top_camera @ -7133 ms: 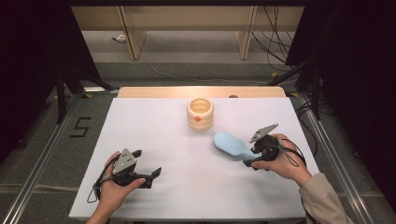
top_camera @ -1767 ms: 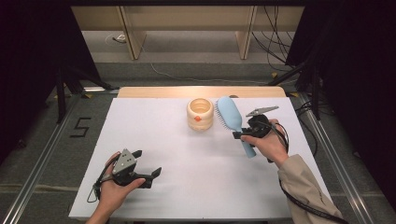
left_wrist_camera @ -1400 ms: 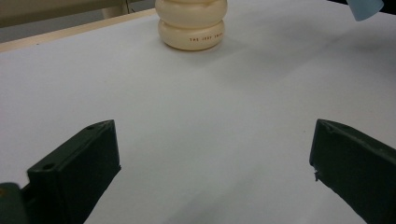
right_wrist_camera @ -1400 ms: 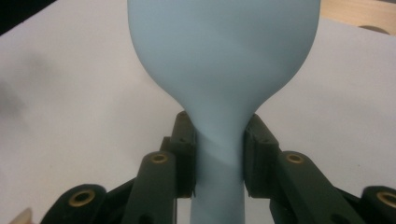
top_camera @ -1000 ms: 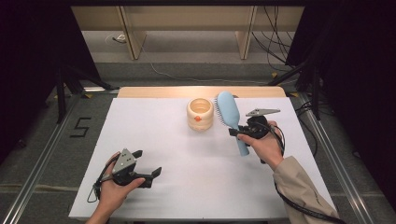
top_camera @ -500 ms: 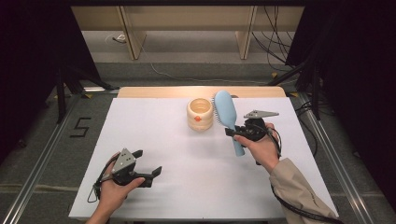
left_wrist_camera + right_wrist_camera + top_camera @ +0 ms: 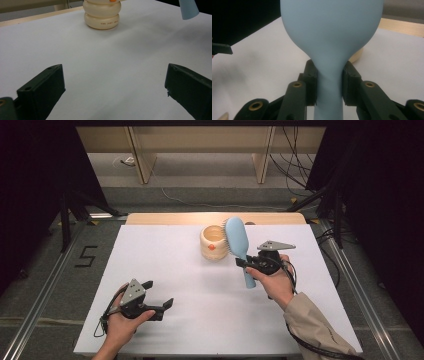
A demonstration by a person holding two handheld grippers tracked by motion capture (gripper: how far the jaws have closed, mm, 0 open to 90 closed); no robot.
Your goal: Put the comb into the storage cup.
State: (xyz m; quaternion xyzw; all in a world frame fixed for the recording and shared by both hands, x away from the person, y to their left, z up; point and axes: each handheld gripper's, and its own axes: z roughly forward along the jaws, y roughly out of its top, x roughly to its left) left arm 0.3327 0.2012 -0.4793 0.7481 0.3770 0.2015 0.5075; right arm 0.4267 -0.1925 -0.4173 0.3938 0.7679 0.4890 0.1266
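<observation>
Blue brush clamped in right claw (head covers cream pot) | left claw open

Overhead — two close (table shared)

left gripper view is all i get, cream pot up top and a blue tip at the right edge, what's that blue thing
Observer: It is the handle end of a blue hairbrush, raised off the table.
Operator: who's holding it
Observer: The right gripper; its pads clamp the brush's narrow neck from both sides.
Operator: where's the brush head vs the pot
Observer: In the high view the head stands right beside the cream pot, at its rim, bristles facing the pot.
Operator: and my left gripper
Observer: The left gripper sits low at the table's near left, jaws wide apart with nothing between them.
</observation>
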